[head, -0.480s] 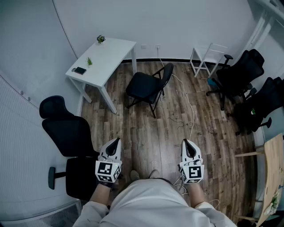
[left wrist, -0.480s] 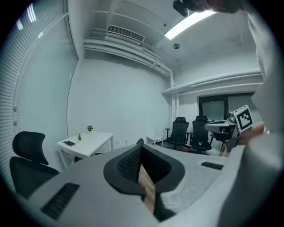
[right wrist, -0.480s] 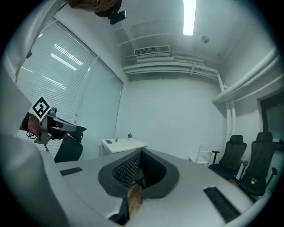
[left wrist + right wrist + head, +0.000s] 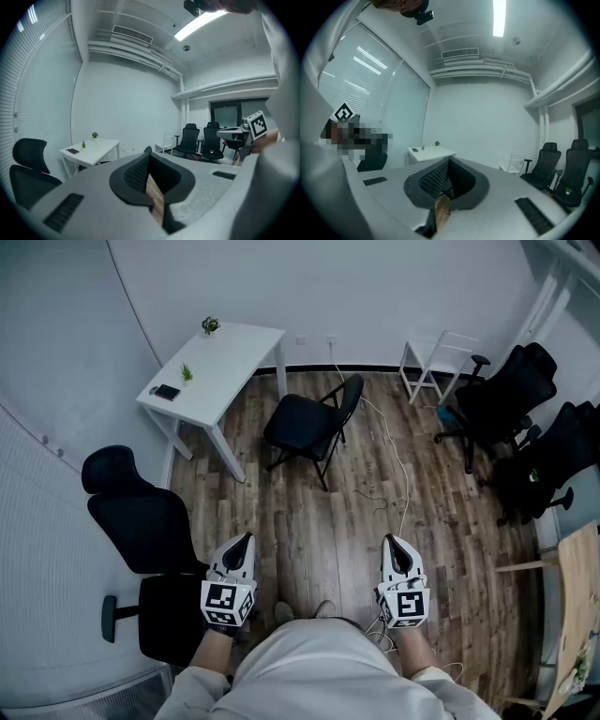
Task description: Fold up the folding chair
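The room is a small office (or a meeting room inside one). A white bench [image 4: 230,357] stands against a plain pale wall and carries two small potted plants [image 4: 212,324] and a dark flat device [image 4: 169,390]. In front of the bench sits a black high-backed swivel chair [image 4: 141,512]. Just right of the bench stands a black folding chair [image 4: 305,423]. Farther right of the bench are a white chair [image 4: 436,357] and two more black swivel chairs [image 4: 511,390]. Wood-look planks cover the floor [image 4: 319,521]. Slatted blinds [image 4: 361,70] hang left of the bench, and a ceiling air vent [image 4: 459,53] and a long strip light [image 4: 499,16] are overhead.
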`<state>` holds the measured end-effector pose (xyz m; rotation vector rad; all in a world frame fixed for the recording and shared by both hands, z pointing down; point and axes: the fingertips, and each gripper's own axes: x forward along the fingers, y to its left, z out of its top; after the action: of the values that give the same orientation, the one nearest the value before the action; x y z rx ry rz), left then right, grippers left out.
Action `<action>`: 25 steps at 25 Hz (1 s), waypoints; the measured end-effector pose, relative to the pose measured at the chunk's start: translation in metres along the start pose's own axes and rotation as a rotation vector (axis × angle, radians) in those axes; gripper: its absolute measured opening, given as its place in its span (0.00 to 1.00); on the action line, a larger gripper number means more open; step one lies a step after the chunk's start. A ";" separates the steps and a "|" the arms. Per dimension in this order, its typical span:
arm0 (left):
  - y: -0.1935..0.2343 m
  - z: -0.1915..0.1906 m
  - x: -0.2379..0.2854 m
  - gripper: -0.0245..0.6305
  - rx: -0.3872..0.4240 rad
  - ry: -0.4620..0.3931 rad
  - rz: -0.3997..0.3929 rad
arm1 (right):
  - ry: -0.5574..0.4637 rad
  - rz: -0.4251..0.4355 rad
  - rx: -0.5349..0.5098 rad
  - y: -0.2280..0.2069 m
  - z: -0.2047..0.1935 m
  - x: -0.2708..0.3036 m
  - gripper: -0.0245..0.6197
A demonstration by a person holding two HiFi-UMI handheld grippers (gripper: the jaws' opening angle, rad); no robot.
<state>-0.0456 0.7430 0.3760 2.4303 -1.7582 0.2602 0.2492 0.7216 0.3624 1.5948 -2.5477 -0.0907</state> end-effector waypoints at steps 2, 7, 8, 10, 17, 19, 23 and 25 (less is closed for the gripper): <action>-0.003 0.001 0.000 0.05 -0.004 -0.010 -0.009 | -0.010 0.007 0.007 -0.001 0.001 -0.001 0.07; -0.007 0.003 0.001 0.48 -0.009 -0.034 -0.038 | -0.036 -0.013 0.042 -0.012 0.003 -0.001 0.45; -0.008 0.004 0.002 0.58 -0.007 -0.035 -0.038 | -0.037 -0.027 0.045 -0.016 0.003 -0.002 0.57; -0.007 0.006 0.002 0.72 0.002 -0.039 -0.026 | -0.041 -0.064 0.034 -0.026 0.004 -0.004 0.69; -0.010 0.001 0.011 0.76 0.001 -0.019 -0.003 | -0.035 -0.082 0.029 -0.045 -0.007 -0.011 0.71; -0.012 0.000 0.016 0.76 0.001 -0.012 0.000 | -0.034 -0.080 0.036 -0.050 -0.011 -0.010 0.71; -0.019 -0.006 0.025 0.76 0.012 0.007 0.013 | -0.025 -0.059 0.042 -0.062 -0.021 -0.010 0.71; -0.021 -0.010 0.030 0.76 0.009 0.013 0.023 | -0.021 -0.045 0.043 -0.067 -0.026 -0.007 0.71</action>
<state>-0.0175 0.7240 0.3920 2.4100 -1.7849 0.2870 0.3157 0.6995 0.3796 1.6760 -2.5466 -0.0579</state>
